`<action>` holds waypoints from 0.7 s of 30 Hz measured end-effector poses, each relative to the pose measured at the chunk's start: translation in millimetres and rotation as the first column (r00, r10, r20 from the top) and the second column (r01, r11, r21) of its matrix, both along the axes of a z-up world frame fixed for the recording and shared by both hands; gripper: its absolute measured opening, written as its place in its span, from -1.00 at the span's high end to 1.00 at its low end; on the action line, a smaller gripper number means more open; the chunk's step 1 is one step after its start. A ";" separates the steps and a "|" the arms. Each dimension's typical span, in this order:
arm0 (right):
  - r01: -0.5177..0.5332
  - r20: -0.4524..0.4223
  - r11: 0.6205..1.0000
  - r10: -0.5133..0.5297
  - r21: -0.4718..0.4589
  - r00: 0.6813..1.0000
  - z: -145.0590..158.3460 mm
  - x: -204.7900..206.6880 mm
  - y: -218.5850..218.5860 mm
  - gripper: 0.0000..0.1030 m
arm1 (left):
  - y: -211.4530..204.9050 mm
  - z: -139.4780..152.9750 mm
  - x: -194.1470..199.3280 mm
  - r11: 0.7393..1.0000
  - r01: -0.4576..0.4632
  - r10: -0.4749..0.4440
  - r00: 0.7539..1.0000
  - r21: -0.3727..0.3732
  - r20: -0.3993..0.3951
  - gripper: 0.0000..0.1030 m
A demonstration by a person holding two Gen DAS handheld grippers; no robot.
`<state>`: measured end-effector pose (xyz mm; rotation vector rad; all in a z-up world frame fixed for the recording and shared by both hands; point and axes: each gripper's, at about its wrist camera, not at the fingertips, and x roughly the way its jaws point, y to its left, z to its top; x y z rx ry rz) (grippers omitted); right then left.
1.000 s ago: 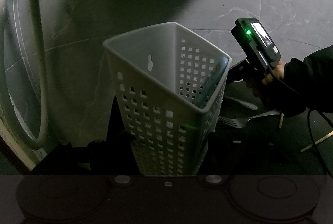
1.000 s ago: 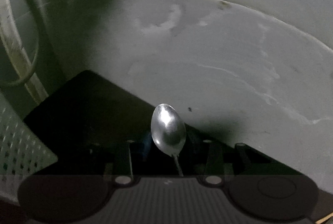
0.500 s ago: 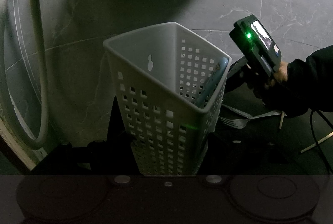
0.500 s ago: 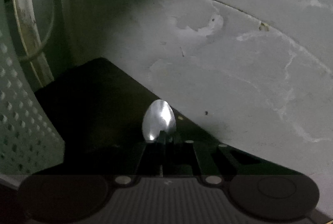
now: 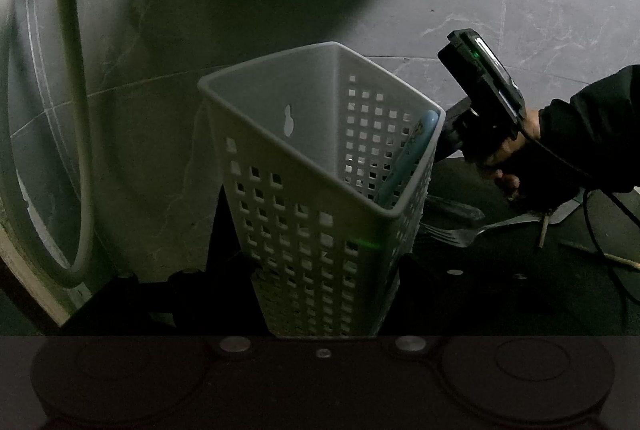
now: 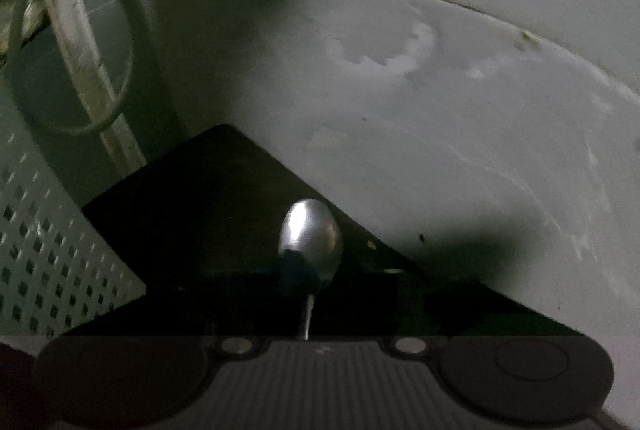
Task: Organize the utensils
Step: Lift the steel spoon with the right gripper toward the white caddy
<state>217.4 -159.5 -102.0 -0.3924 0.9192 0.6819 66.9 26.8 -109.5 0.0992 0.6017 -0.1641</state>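
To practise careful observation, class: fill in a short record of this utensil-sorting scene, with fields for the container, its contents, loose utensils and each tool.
container: white perforated plastic basket
inside it: light blue handle leaning in the right corner
loose: silver metal fork lying on the black mat, right of the basket
left tool: closed on the basket's base
right tool: jaws have just been opening; silver metal spoon between them, grip unclear in the dark
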 end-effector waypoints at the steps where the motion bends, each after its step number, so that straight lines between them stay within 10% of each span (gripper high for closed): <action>1: -0.017 0.011 1.000 0.017 -0.014 1.000 1.3 -1.8 1.6 0.57 | -0.3 -0.1 0.1 1.000 -0.003 0.003 1.000 -0.001 0.000 -0.63; 21: -0.094 0.067 0.995 0.096 -0.041 0.993 24.3 -27.0 5.4 1.00 | -1.7 -0.2 -1.7 1.000 -0.013 0.013 1.000 0.002 0.004 -0.63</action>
